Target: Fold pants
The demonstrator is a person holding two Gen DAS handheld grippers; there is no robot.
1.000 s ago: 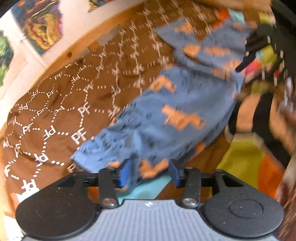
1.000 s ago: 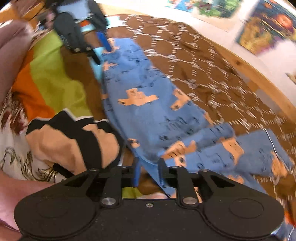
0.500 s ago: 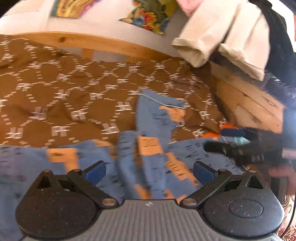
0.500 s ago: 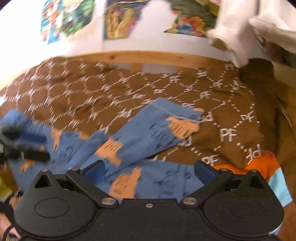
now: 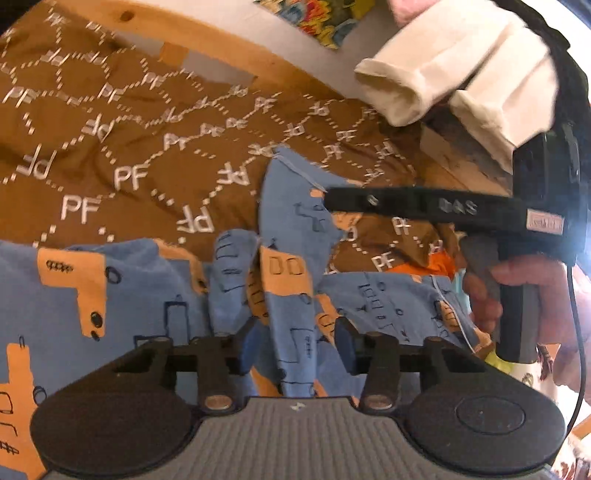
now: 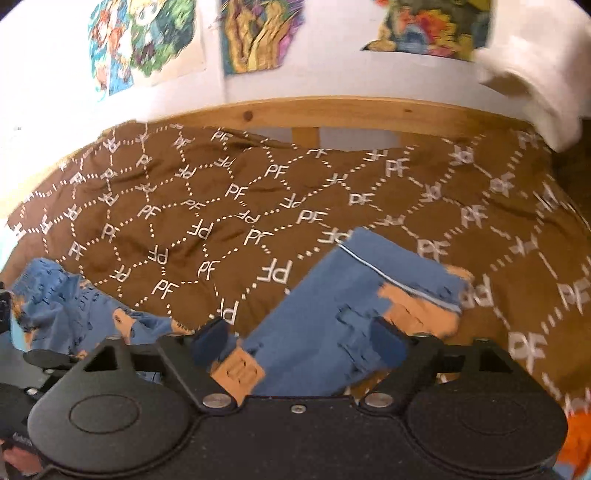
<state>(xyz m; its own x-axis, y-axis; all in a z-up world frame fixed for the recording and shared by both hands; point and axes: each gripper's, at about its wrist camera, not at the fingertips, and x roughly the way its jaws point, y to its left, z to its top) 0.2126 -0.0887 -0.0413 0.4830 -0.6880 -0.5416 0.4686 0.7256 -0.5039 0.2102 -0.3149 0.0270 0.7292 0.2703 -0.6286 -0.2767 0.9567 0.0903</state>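
Observation:
The blue pants [image 5: 288,258] with orange patches lie crumpled on the brown patterned bedspread [image 5: 129,147]. My left gripper [image 5: 295,347] is open, its fingers on either side of a bunched fold of the pants. My right gripper [image 6: 299,339] is open and wide over one pant leg [image 6: 351,295], whose hem points toward the headboard. In the left wrist view the right gripper [image 5: 328,201] reaches in from the right, over the leg's hem. In the right wrist view the rest of the pants [image 6: 74,306] lies bunched at the left.
A wooden bed frame [image 6: 332,110] runs along the white wall with colourful posters [image 6: 251,33]. White cloth [image 5: 461,74] hangs at the upper right. An orange and multicoloured blanket [image 5: 436,264] lies at the bed's right edge.
Both grippers let go of the pants and opened, and both now point toward the headboard. The left gripper's jaws have since narrowed around a fold. The right gripper has come down over the leg.

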